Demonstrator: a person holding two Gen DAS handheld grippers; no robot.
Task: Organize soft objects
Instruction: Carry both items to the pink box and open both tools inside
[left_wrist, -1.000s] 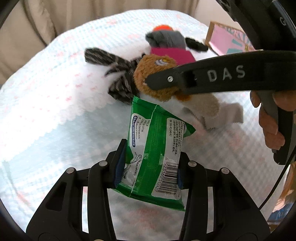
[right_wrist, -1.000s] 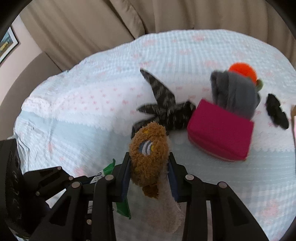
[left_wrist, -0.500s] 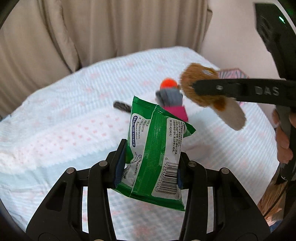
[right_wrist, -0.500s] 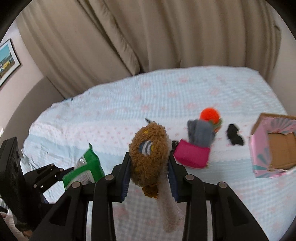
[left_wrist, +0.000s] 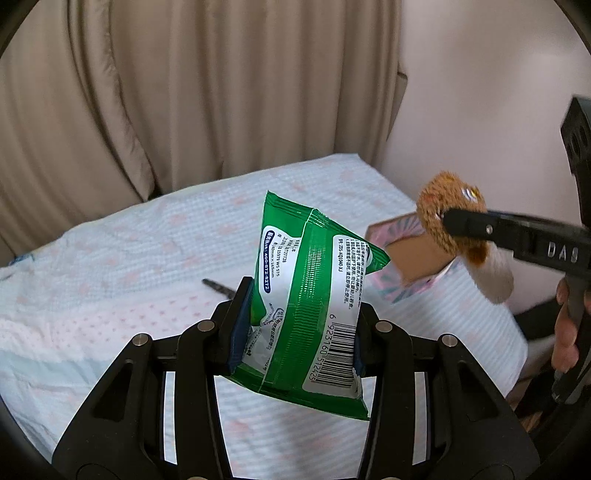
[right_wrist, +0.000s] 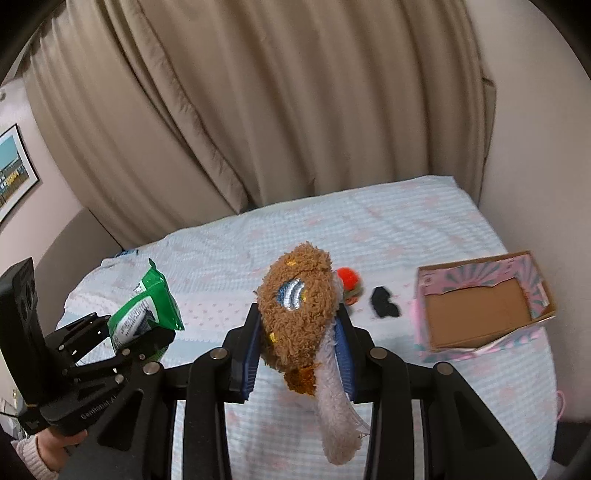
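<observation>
My left gripper (left_wrist: 297, 332) is shut on a green wipes packet (left_wrist: 310, 306), held upright above the bed; the packet also shows at the left of the right wrist view (right_wrist: 147, 314). My right gripper (right_wrist: 299, 354) is shut on a brown plush toy (right_wrist: 299, 310) with a pale fluffy tail, held high over the bed. In the left wrist view the toy (left_wrist: 450, 225) hangs in front of the open pink cardboard box (left_wrist: 413, 254). The box (right_wrist: 480, 310) sits empty at the bed's right side.
On the light blue bedspread (right_wrist: 388, 229) lie an orange-topped soft item (right_wrist: 349, 282) and a small black item (right_wrist: 384, 308), left of the box. Beige curtains (right_wrist: 258, 110) hang behind the bed. A dark striped strip (left_wrist: 218, 286) lies on the bed.
Both grippers have risen high above the bed with their loads. The view has pulled back and the pink box has come into fuller view on the right.
</observation>
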